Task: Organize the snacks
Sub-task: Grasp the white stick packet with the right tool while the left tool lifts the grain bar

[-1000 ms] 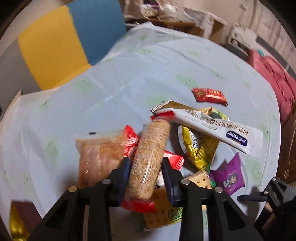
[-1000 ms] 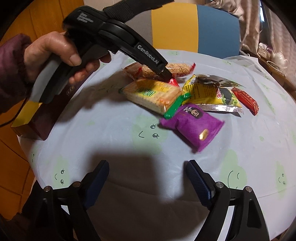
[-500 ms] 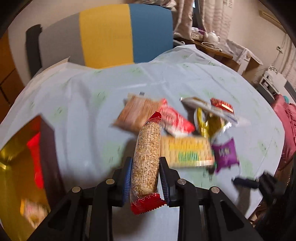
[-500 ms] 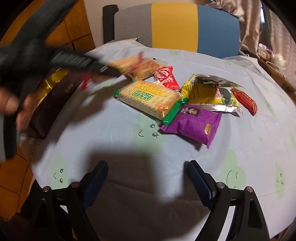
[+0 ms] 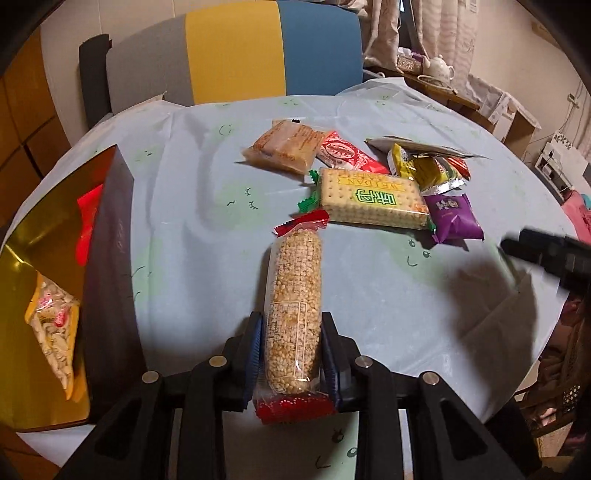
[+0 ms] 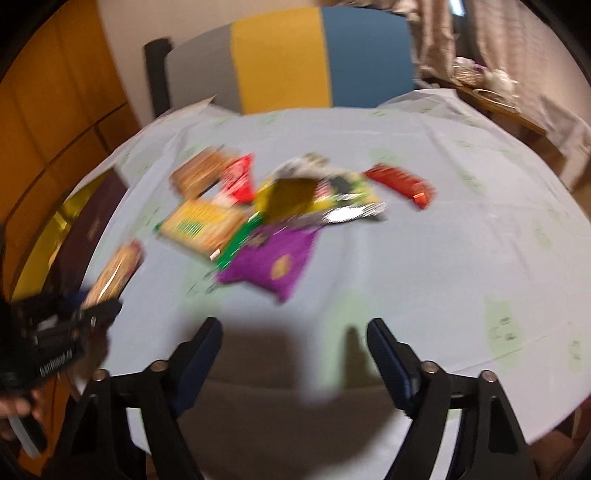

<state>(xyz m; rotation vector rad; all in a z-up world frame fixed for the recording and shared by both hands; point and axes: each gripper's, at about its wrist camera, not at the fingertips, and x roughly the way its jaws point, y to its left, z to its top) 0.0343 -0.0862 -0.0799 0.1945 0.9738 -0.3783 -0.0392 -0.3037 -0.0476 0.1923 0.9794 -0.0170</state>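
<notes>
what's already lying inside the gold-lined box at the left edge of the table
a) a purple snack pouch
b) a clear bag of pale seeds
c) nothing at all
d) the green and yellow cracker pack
b: in the left wrist view the gold-lined box holds a clear bag of pale seeds, while the purple pouch and the cracker pack lie out on the table.

A home's dining or living room. A round tabletop [image 5: 207, 266] wears a pale blue cloth printed with little cartoon faces, and a grey, yellow and blue chair [image 5: 236, 51] is drawn up at twelve o'clock. At two o'clock a white teapot [image 5: 439, 68] sits on a wooden side table (curtains [image 5: 384, 33] hang behind it). Orange wood cabinets [image 6: 55, 118] fill nine o'clock.
</notes>
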